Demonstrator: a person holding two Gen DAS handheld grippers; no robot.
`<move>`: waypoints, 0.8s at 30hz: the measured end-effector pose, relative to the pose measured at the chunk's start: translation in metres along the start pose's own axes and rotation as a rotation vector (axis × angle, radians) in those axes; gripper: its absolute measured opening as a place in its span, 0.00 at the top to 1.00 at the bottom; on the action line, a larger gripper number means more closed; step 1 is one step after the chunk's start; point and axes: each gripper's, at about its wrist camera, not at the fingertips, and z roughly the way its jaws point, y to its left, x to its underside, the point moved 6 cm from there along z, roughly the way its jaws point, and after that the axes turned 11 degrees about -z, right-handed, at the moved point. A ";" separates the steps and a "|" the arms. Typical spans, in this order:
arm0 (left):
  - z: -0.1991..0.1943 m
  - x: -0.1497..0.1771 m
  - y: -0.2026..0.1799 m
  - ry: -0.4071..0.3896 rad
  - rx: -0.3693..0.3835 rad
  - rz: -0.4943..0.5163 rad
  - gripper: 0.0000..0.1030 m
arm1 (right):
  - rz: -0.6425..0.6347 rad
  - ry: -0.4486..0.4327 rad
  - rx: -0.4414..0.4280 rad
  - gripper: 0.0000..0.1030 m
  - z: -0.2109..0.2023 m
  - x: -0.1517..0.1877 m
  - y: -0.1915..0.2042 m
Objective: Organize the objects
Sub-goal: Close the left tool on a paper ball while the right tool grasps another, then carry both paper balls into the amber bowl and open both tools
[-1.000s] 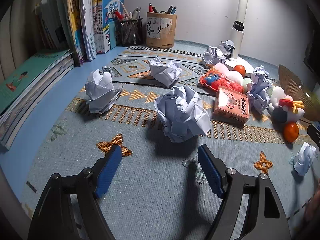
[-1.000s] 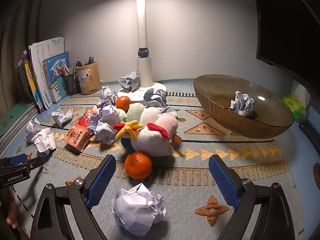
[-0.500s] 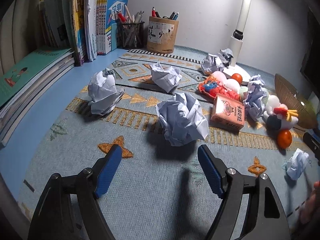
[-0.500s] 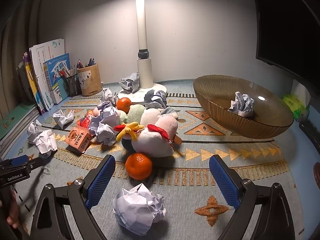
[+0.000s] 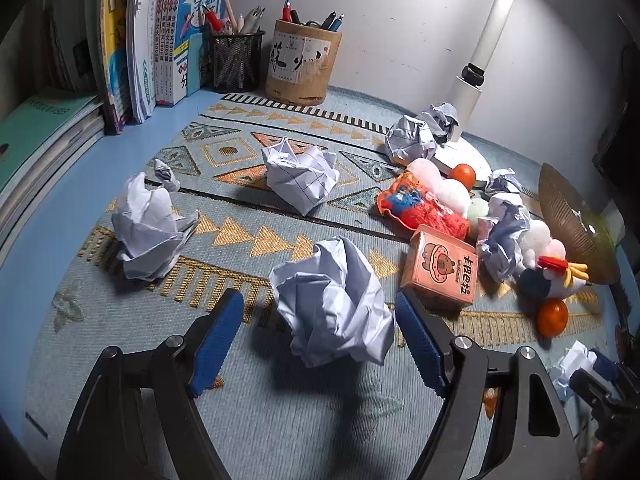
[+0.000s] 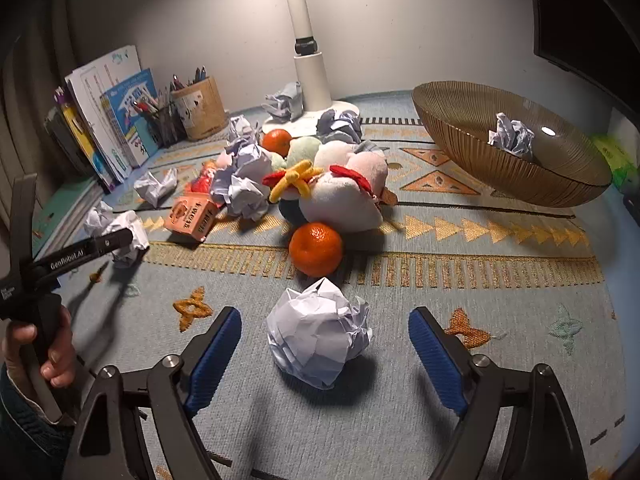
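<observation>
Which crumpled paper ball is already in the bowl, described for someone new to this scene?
Start at the big ribbed amber bowl on the patterned mat's far right. Inside it lies a single crumpled paper ball. It is the only wad off the mat; every other one lies loose on the mat or by the lamp base.

Light comes from the desk lamp (image 6: 306,36) at the back, ahead of the jaws; its upper stem is blown out white in both views. The wall (image 6: 400,20) behind glows bright, and corners fall to black. Paper ball (image 5: 332,304) between the left jaws casts a dark shadow toward the camera. Small glare spot on the bowl (image 6: 548,131), ahead and right of the right jaws. Strong fisheye bending at the edges; books (image 5: 132,40) lean inward. Centre sharp, rims soft.
</observation>
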 end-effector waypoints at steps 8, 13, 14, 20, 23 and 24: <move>0.001 -0.001 -0.012 -0.019 0.024 0.053 0.53 | -0.003 0.011 -0.017 0.51 0.005 -0.001 0.000; -0.019 -0.004 -0.042 -0.047 0.083 0.091 0.53 | 0.031 -0.049 -0.034 0.52 -0.016 -0.015 -0.014; -0.024 -0.005 -0.052 -0.057 0.095 0.101 0.53 | 0.032 -0.062 -0.030 0.52 -0.022 -0.019 -0.019; -0.048 -0.017 -0.132 -0.119 0.187 0.174 0.53 | 0.053 -0.161 0.029 0.52 -0.066 -0.049 -0.064; -0.054 -0.020 -0.182 -0.122 0.248 0.222 0.53 | 0.079 -0.245 0.086 0.52 -0.096 -0.067 -0.099; -0.055 -0.020 -0.201 -0.121 0.273 0.237 0.53 | 0.092 -0.272 0.111 0.52 -0.105 -0.073 -0.113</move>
